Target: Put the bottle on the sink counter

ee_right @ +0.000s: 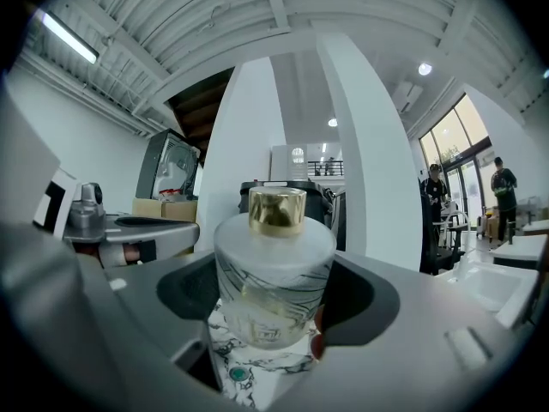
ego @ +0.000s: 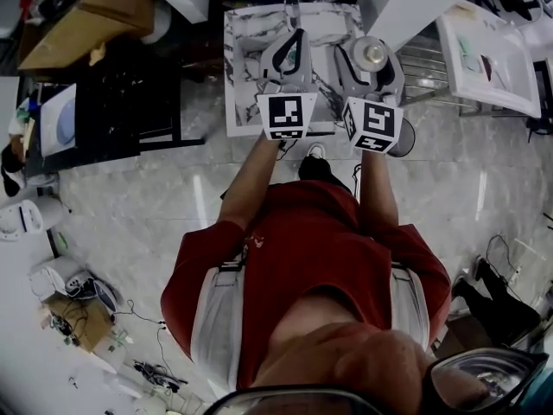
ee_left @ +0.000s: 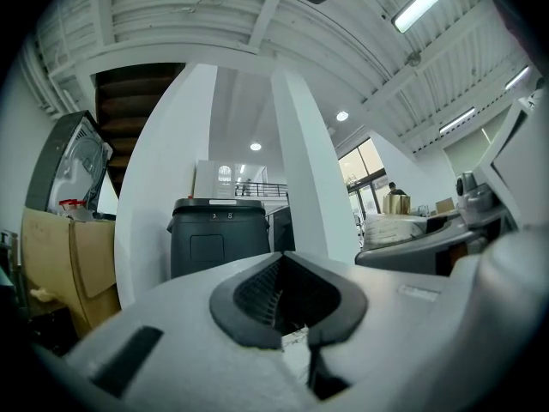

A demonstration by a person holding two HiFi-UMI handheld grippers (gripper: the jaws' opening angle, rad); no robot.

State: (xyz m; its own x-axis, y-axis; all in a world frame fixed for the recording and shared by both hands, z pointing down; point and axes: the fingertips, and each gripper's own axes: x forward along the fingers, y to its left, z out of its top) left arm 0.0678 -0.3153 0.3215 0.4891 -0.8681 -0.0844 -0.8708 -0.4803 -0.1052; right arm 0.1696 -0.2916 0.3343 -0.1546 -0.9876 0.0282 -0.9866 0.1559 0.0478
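Observation:
A frosted glass bottle (ee_right: pixel 273 256) with a gold cap sits between the jaws of my right gripper (ee_right: pixel 274 292), which is shut on its sides. In the head view the bottle (ego: pixel 374 56) shows from above inside the right gripper (ego: pixel 371 45), near the right edge of a white marble-patterned counter top (ego: pixel 251 76). The marble surface (ee_right: pixel 244 380) lies just under the bottle; I cannot tell whether the base touches it. My left gripper (ego: pixel 294 36) hovers over the same counter, to the left of the right one. Its jaws (ee_left: pixel 287 269) meet at the tips with nothing between them.
A black bin (ee_left: pixel 220 234) stands ahead between white pillars. Cardboard boxes (ego: pixel 95 11) and a black stand (ego: pixel 130 102) are at the left. A metal rack (ego: pixel 432 63) and a white basin unit (ego: pixel 488 50) are at the right. People (ee_right: pixel 503 187) stand far off.

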